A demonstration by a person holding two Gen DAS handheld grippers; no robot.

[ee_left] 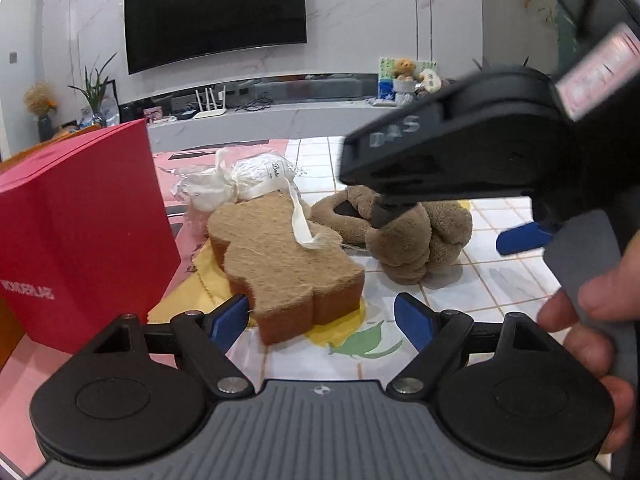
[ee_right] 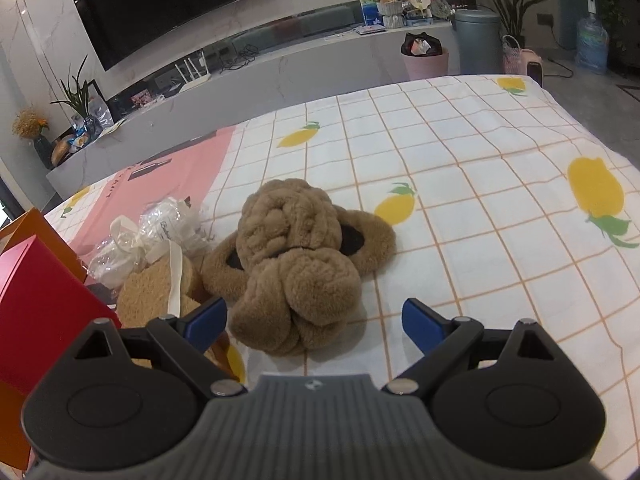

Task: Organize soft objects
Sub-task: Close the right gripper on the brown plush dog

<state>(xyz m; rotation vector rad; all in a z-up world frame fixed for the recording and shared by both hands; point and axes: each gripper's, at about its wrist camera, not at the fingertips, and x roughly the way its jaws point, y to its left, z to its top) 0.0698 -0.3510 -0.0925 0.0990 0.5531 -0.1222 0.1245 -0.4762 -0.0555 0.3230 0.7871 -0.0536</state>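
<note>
The left claw has its two blue tips wide apart, with nothing between them. Just past them lies a flat brown sponge with a wavy outline. Its top is rough and scratchy like coconut hair, its side is smooth orange foam, and a white ribbon loop lies across it. The sponge's near end sits between the blue tips, but they do not touch it.

To the right of the sponge is a pair of fuzzy brown earmuffs, soft and puffy, bunched in a knot with two round pads. The right claw is spread open too, just in front of the earmuffs and not touching them.

Behind the sponge is a crinkly clear bag with something white inside. A smooth red box stands on the left.

Everything rests on a bench under a white checked cloth with yellow fruit pictures.
</note>
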